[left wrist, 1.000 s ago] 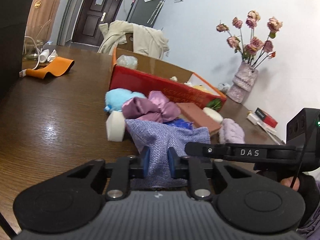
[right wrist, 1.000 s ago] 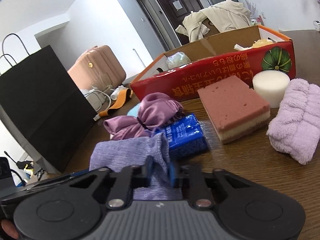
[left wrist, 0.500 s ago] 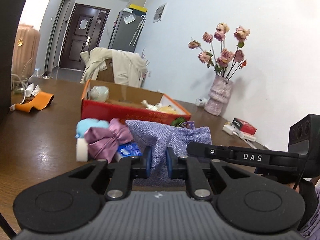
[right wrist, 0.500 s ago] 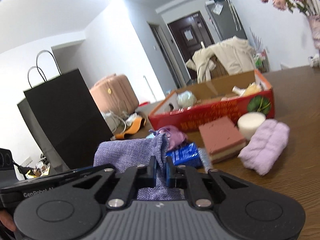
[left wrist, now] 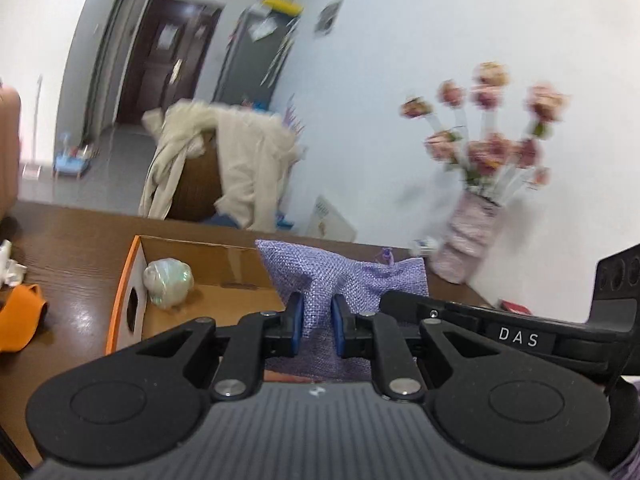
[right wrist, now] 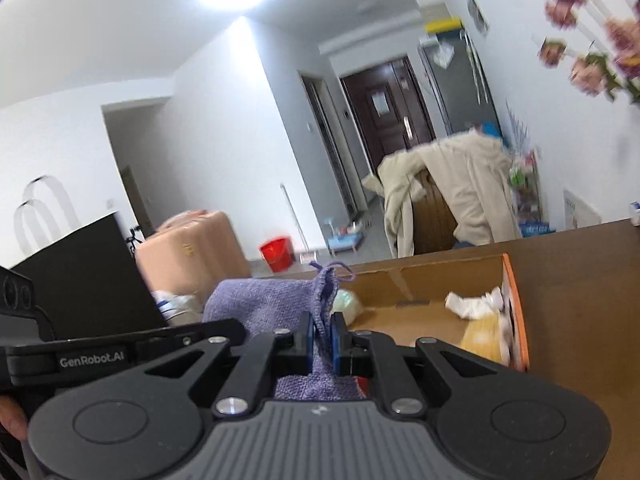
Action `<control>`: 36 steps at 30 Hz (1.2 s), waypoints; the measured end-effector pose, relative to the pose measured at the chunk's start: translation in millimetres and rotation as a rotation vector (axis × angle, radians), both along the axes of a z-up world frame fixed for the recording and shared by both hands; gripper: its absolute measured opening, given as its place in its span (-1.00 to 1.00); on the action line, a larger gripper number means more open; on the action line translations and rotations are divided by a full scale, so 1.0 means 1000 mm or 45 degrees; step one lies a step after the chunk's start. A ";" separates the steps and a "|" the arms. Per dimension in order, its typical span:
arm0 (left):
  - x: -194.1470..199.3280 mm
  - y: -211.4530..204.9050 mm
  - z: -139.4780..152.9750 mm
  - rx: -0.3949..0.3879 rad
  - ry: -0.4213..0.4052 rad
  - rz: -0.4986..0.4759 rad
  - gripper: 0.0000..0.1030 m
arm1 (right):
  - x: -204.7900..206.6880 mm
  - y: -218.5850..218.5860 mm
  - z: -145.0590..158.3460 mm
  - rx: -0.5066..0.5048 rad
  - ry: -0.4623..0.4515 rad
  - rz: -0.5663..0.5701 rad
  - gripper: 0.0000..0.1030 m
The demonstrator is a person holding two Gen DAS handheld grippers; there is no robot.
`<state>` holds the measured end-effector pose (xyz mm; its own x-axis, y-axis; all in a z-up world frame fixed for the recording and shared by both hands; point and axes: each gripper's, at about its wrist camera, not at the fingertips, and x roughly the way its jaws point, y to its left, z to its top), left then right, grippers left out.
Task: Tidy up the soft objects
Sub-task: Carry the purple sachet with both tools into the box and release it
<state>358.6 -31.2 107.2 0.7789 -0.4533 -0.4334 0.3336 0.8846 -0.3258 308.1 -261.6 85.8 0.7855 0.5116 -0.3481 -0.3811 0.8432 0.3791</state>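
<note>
Lilac woven pouch [left wrist: 340, 276] held aloft between two hand-held grippers, above the near edge of an open cardboard box [left wrist: 224, 276] on a brown table [left wrist: 72, 240]. Left hand-held gripper [left wrist: 316, 320], low in the centre of its frame and tilted slightly downward, clamped on one fold of the cloth, blue pads [left wrist: 297, 322] pressed against it. Right hand-held gripper [right wrist: 321, 340], likewise angled a little below level, pinched on the pouch's gathered drawstring end. In the left view, right gripper's black body crossing at lower right. Pale wrapped ball [left wrist: 168, 282] inside the box at centre left; blurred vase of pink flowers [left wrist: 472, 240] at right.
</note>
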 end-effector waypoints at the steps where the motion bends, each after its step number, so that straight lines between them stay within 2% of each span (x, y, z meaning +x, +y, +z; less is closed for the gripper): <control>1: 0.026 -0.001 -0.003 0.004 0.032 0.006 -0.69 | 0.027 0.001 0.001 -0.001 0.036 -0.003 -0.84; 4: 0.097 0.001 -0.024 -0.007 0.157 0.050 -0.69 | 0.107 0.010 -0.003 -0.058 0.142 -0.017 -0.84; 7: 0.158 0.005 -0.052 0.001 0.306 0.115 -0.69 | 0.182 0.019 -0.025 -0.090 0.285 -0.040 -0.84; 9: 0.187 0.005 -0.072 0.033 0.371 0.126 -0.70 | 0.227 0.024 -0.046 -0.082 0.399 -0.049 -0.84; 12: 0.213 0.008 -0.096 0.073 0.438 0.176 -0.66 | 0.273 0.033 -0.078 -0.095 0.516 -0.087 -0.84; 14: 0.220 0.009 -0.107 0.093 0.463 0.193 -0.47 | 0.291 0.039 -0.094 -0.124 0.553 -0.101 -0.78; 15: 0.221 0.008 -0.110 0.092 0.461 0.187 -0.28 | 0.298 0.041 -0.100 -0.130 0.570 -0.114 -0.75; 16: 0.221 0.008 -0.113 0.095 0.459 0.172 -0.07 | 0.300 0.043 -0.105 -0.141 0.577 -0.126 -0.75; 20: 0.221 0.009 -0.109 0.092 0.450 0.183 -0.01 | 0.307 0.049 -0.115 -0.200 0.560 -0.138 -0.66; 24: 0.206 0.007 -0.085 0.111 0.393 0.188 0.14 | 0.301 0.041 -0.108 -0.196 0.544 -0.165 -0.35; 31: 0.151 0.010 -0.022 0.158 0.245 0.194 0.35 | 0.259 0.019 -0.042 -0.227 0.391 -0.197 -0.21; 34: 0.118 0.012 0.009 0.222 0.179 0.195 0.55 | 0.227 0.007 -0.007 -0.238 0.321 -0.214 -0.09; 36: 0.096 0.012 0.024 0.277 0.136 0.207 0.56 | 0.202 -0.003 0.014 -0.249 0.273 -0.225 -0.05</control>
